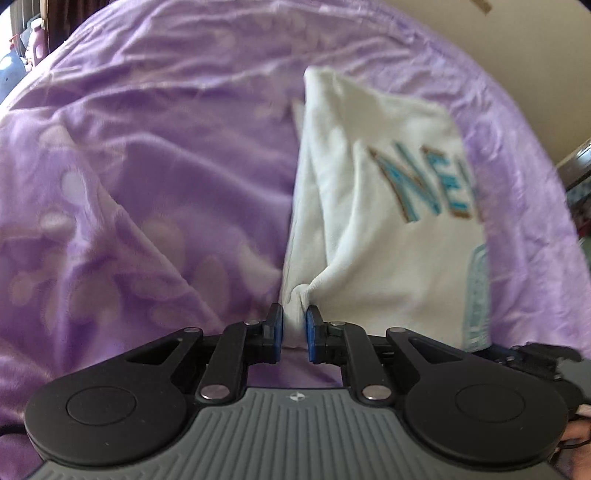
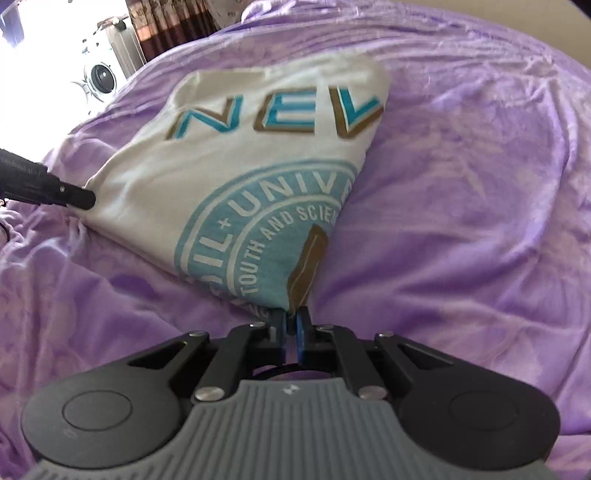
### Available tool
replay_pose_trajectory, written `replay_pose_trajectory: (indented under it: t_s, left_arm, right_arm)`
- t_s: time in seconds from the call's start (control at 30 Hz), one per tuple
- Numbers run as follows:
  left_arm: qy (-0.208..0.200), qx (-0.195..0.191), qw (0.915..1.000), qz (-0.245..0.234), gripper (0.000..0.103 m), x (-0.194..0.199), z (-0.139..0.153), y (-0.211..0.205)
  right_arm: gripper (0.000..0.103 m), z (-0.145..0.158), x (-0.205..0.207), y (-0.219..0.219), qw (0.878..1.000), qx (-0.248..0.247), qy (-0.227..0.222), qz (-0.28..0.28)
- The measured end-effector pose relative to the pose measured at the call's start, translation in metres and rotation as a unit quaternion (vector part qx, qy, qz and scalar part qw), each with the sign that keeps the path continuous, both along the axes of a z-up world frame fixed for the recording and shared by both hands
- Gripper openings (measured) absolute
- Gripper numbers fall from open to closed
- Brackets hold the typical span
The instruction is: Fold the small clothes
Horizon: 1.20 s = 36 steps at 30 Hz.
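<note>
A white T-shirt (image 1: 388,236) with blue and gold letters and a round blue print lies partly folded on a purple blanket (image 1: 147,166). My left gripper (image 1: 294,326) is shut on a bunched white corner of the shirt. In the right wrist view the shirt (image 2: 155,192) spreads up and to the left, lifted off the blanket (image 2: 461,184) at the near side. My right gripper (image 2: 291,328) is shut on the shirt's near edge at the round print. The left gripper (image 2: 83,197) shows there at the shirt's left corner.
The purple blanket is creased and fills both views. A white washing machine (image 2: 103,74) and a brown curtain (image 2: 166,26) stand beyond the bed at the upper left. A cream wall (image 1: 535,55) shows at the upper right of the left wrist view.
</note>
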State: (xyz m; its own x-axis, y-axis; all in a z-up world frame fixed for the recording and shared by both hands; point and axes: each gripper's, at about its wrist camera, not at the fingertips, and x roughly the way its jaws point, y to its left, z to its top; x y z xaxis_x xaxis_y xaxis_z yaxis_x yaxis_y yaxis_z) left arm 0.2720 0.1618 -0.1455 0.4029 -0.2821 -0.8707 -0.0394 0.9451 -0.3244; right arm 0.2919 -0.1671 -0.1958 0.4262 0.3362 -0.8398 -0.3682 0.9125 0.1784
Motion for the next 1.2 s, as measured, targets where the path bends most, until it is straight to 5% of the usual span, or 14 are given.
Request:
replay_pose_trajectory:
  t_s: [0.4,0.57,0.67,0.9,1.0,1.1,1.2]
  left_arm:
    - [0.032,0.059,0.9971,-0.037,0.019,0.002,0.003,-0.008]
    - [0.053,0.112,0.9910,-0.050,0.019,-0.008,0.013,-0.007]
    - [0.035,0.117,0.9912,-0.052,0.019,-0.013,0.028,-0.003]
    - [-0.058,0.122,0.9898,-0.046,0.019,-0.007,0.080,-0.015]
    - [-0.095,0.097,0.9903,-0.031,0.039,0.009,0.088,-0.017]
    - [-0.136,0.050,0.9894,-0.010,0.068,0.025,0.087,-0.014]
    - [-0.142,0.022,0.9897,-0.001,0.074,0.045,0.074,-0.011]
  right_arm:
    - [0.000,-0.015,0.004,-0.004,0.999,-0.006,0.033,0.001]
    - [0.005,-0.004,-0.001,-0.009,0.999,-0.010,0.033,-0.009]
    - [0.014,0.007,-0.005,-0.017,1.000,-0.005,0.018,-0.020]
    - [0.014,0.041,-0.002,-0.023,0.999,0.016,-0.039,-0.032]
    - [0.014,0.051,0.010,-0.020,0.998,0.019,-0.053,-0.029]
    - [0.049,0.057,0.025,-0.024,0.997,0.042,-0.054,-0.043]
    - [0.056,0.058,0.040,-0.028,0.995,0.065,-0.049,-0.053]
